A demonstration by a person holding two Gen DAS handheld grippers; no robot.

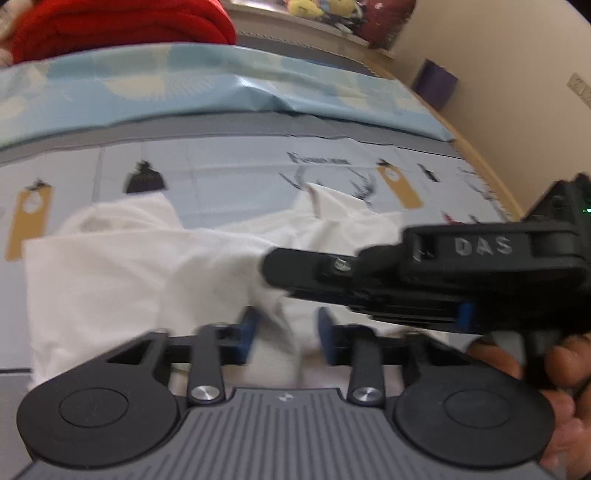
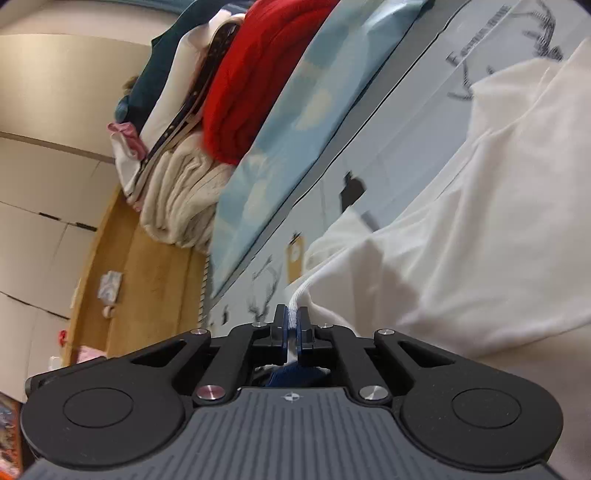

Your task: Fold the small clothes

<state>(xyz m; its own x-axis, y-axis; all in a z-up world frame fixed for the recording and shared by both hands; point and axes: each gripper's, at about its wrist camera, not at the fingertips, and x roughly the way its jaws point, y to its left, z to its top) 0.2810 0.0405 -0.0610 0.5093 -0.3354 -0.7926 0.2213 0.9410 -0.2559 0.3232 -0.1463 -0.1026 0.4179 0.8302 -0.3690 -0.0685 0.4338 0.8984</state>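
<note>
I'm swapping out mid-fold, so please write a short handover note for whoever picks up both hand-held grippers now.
Right hand-held gripper: shut on a ribbed hem edge of the white cotton garment.
Left hand-held gripper: jaws apart in its own view, cloth bunched between the blue pads; a firm grip can't be confirmed.
Garment: crumpled on the pale printed table cover, in front of the red knit pile.
Done: edges reached.
Left: spread flat, fold, stack.

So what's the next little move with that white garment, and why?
Probably close the left tool on the white garment: cloth lies between its fingers, which look apart, while the right tool already pinches an edge. Then both could lift together.
</note>
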